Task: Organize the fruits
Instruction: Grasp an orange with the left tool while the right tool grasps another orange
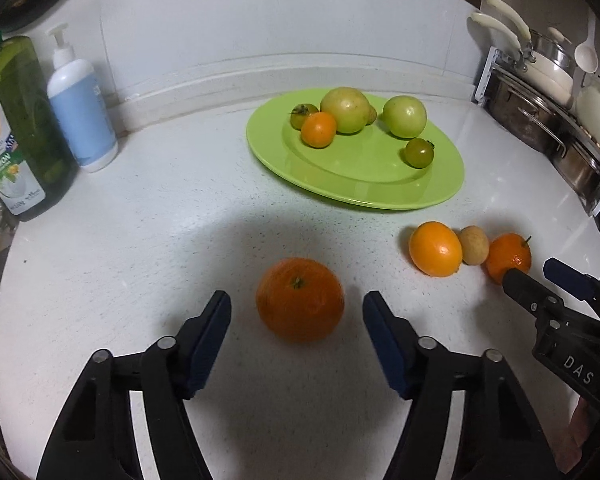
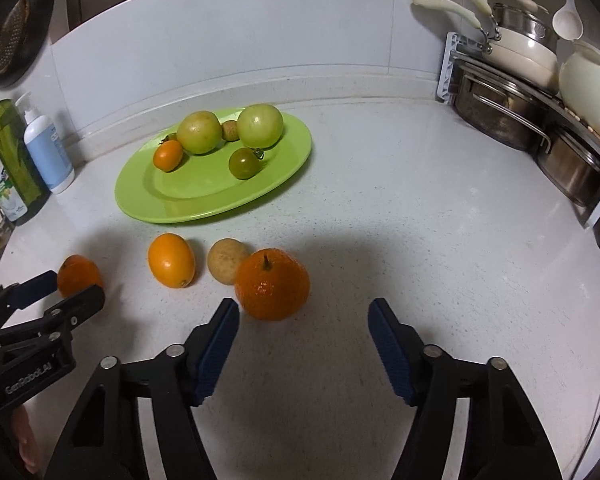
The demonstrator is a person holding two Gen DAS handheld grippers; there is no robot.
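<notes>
A green plate (image 1: 380,184) (image 2: 168,204) holds two large green fruits, two small dark green tomatoes, a small orange fruit and a small tan one. On the counter lie a big orange (image 1: 300,300) (image 2: 78,274), a smooth oval orange fruit (image 1: 435,249) (image 2: 171,260), a tan round fruit (image 1: 474,245) (image 2: 226,261) and a stemmed orange (image 1: 508,256) (image 2: 272,285). My left gripper (image 1: 296,312) (image 2: 74,286) is open, its fingers either side of the big orange. My right gripper (image 2: 304,320) (image 1: 530,270) is open just short of the stemmed orange.
A green dish-soap bottle (image 1: 16,128) (image 2: 8,160) and a white pump bottle (image 1: 80,108) (image 2: 46,152) stand at the left by the wall. A rack of steel pots and cream pans (image 1: 548,92) (image 2: 532,96) fills the right back corner.
</notes>
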